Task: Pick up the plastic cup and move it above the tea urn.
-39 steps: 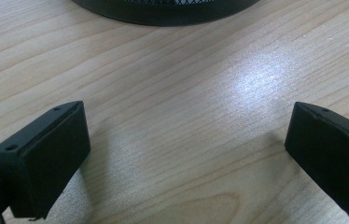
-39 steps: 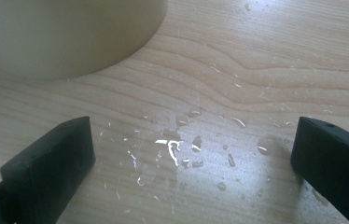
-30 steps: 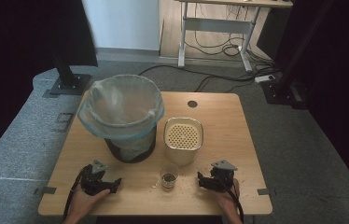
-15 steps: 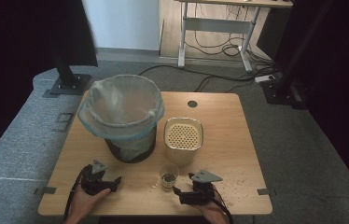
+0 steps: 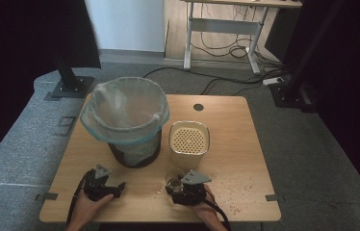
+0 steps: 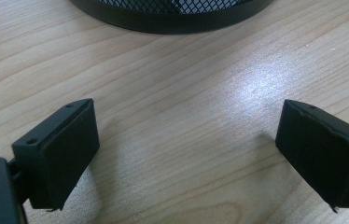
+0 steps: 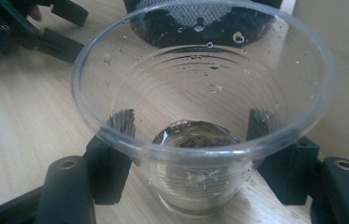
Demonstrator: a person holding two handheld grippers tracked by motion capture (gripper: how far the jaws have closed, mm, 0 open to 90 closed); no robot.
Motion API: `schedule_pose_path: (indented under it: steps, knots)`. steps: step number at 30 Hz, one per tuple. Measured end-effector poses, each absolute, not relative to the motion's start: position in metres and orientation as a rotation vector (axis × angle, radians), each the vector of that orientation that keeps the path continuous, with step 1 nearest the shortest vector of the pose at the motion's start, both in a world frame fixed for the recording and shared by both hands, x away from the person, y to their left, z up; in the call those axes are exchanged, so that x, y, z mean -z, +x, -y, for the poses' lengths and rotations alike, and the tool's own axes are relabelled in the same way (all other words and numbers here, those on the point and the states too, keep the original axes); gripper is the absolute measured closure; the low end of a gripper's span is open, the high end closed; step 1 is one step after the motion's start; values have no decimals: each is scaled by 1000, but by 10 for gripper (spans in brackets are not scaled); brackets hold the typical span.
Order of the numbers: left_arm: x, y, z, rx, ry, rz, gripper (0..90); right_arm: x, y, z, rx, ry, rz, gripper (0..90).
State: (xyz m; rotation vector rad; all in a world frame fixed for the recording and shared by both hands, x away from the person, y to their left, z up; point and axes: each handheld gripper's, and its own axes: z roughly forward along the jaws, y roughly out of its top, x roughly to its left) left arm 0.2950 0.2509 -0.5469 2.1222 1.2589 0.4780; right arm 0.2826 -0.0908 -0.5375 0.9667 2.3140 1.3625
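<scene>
Clear thin plastic, ribbed low on the wall and flaring to a wide rim: one disposable cup point(image 7: 200, 135), standing upright on the wooden table point(image 5: 245, 144) at the near edge, at six o'clock from the cream perforated-top container point(image 5: 189, 144). A little liquid with dark dregs lay in its base and droplets clung to the inner wall. Right gripper point(image 7: 196, 154), nearest the viewer: jaws had just been closing, the cup between them, pads set against the lower wall at nine and three o'clock; contact appeared made, though how firmly could not be told. Handling judgement: very light, soft-walled and easily crushed, wet and likely slippery; best held low on the ribbed band with modest pressure and kept upright so the dregs stay in. Left gripper point(image 6: 186, 154), at nine o'clock from the cup and well apart: jaws spread wide over bare wood, nothing between them, resting in the person's left hand point(image 5: 89, 207). Crumbs point(image 5: 226, 185) lay scattered at three o'clock from the cup. Farther off, at eleven o'clock, a black mesh bin point(image 5: 135, 149) lined with a pale blue bag point(image 5: 125, 108), just beside the cream container.
</scene>
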Motion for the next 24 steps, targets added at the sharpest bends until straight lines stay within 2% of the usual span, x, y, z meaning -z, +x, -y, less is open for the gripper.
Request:
schedule_pose_path:
  steps: [10,16,24]
  knots:
    - [547,294,-251,-476,2122,-1254,60,498,274,120,-1510,965,-2139,363]
    - [547,294,-251,-475,2126,-1252,60,460,269,136,-1578,915,-2058,363]
    - [547,294,-251,-477,2124,-1253,60,414,285,152,-1575,894,-1970,364]
